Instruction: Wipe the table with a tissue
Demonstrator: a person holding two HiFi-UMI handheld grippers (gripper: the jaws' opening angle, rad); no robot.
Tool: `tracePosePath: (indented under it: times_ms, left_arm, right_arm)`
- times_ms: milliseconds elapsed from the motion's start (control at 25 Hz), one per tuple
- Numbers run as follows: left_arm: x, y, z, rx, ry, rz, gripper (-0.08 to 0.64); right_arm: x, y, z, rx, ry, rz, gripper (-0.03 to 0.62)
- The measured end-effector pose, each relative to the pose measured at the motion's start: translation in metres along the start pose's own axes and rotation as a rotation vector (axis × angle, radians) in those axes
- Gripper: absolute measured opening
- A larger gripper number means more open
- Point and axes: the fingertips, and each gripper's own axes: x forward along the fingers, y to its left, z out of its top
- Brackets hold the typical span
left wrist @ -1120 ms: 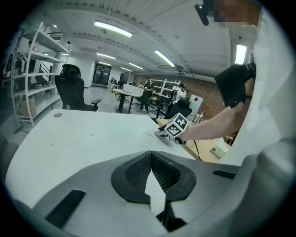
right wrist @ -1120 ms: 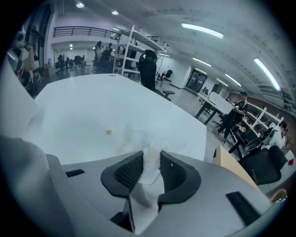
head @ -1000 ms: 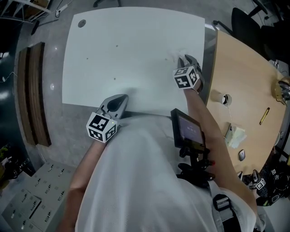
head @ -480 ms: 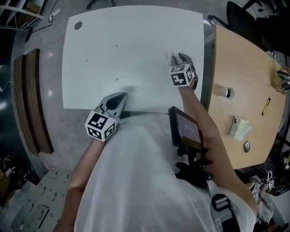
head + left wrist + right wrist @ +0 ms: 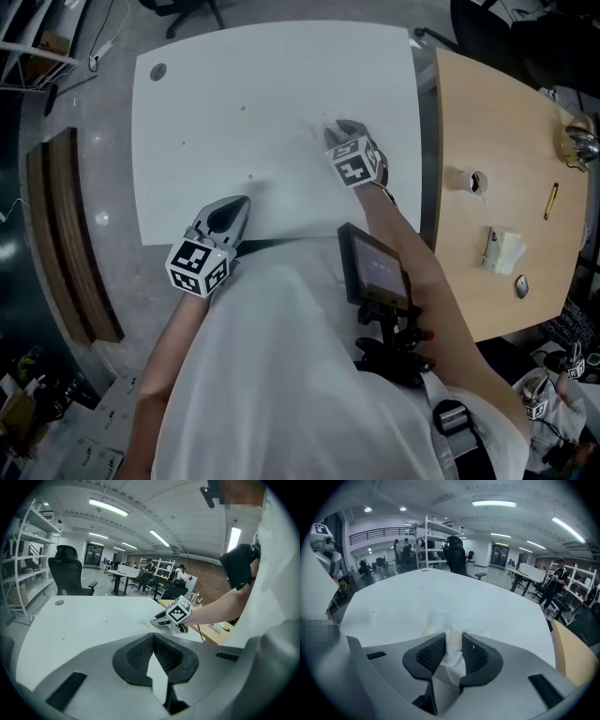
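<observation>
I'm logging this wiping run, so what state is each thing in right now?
white table, a few small specks on it.
tissue, crumpled, pressed on the white table.
right tongs, shut on the tissue.
left tongs, shut, empty.

A white tissue [image 5: 451, 645], soft and crumpled, is pinched between the two jaws of the right claw [image 5: 453, 641]. Its loose end fans forward past the jaws and lies on the bench [image 5: 403, 597], with a faint yellowish tint at its left edge. In the head view the tissue shows as a small pale wad, right of centre in the upper half of the frame. The bench is a plain white rectangular top carrying a few tiny dark specks, with a round hole [image 5: 157, 70] near its upper left corner.
</observation>
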Motion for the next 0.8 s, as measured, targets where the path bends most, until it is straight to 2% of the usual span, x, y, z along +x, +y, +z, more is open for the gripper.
tracePosePath:
  times_ms: [80,200,280,360,480,560,640,800]
  left_arm:
    - [0.000,0.002,0.000,0.001,-0.001,-0.006,0.006]
    - [0.002,0.002,0.002,0.003,-0.005,-0.013,0.006]
    - [0.004,0.002,0.005,0.003,-0.012,-0.016,0.006]
    - [0.006,0.004,0.007,-0.001,-0.020,-0.015,0.006]
    - [0.008,0.005,0.007,-0.008,-0.028,-0.012,0.006]
    - [0.006,0.004,0.004,-0.018,-0.030,-0.008,0.006]
    - [0.003,0.003,-0.001,-0.031,-0.026,-0.002,0.006]
    - [-0.008,0.008,-0.010,-0.052,-0.027,0.029,0.006]
  right_arm:
    - [0.001,0.010,-0.002,0.024,0.005,0.088,0.106]
    - [-0.009,0.029,-0.003,0.029,-0.006,0.263,0.107]
    - [-0.026,0.021,0.002,0.105,-0.097,0.276,0.107]
    - [-0.041,-0.012,-0.003,0.251,-0.179,0.186,0.107]
    - [-0.053,-0.071,-0.033,0.401,-0.167,0.011,0.108]
    - [-0.055,-0.099,-0.050,0.446,-0.134,-0.079,0.108]
    - [-0.051,-0.116,-0.059,0.481,-0.112,-0.130,0.108]
    - [-0.036,-0.117,-0.059,0.438,-0.063,-0.194,0.109]
